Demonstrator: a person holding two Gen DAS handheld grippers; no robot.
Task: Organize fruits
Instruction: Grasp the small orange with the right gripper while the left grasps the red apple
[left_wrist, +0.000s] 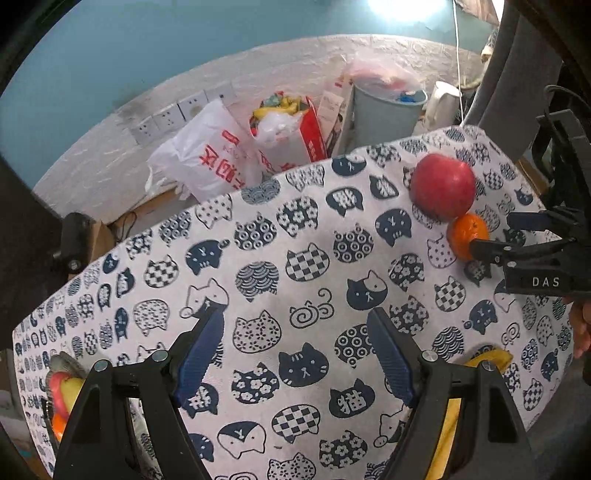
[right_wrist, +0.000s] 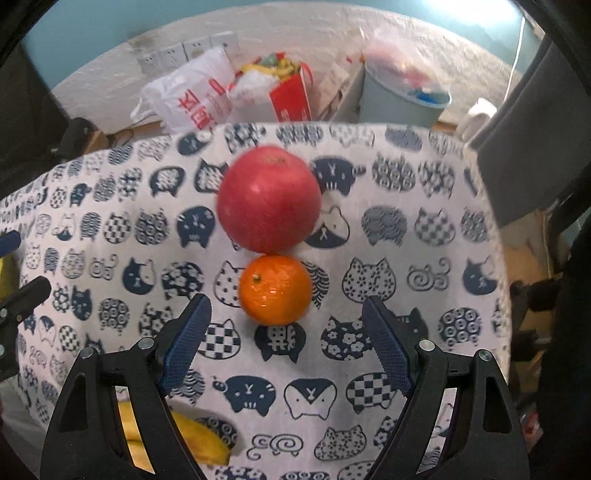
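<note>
A glossy red apple (right_wrist: 269, 198) touches a smaller orange (right_wrist: 275, 290) at frame centre on the cat-print worktop (right_wrist: 406, 258). The right claw (right_wrist: 286, 332) gapes empty just below them. Only the left view shows the left claw (left_wrist: 295, 345), apart, and fruit at lower left (left_wrist: 62, 391).

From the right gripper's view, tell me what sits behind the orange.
A red apple sits directly behind the orange, seemingly touching it, on the cat-print tablecloth. The cloth beneath them is hidden.
</note>
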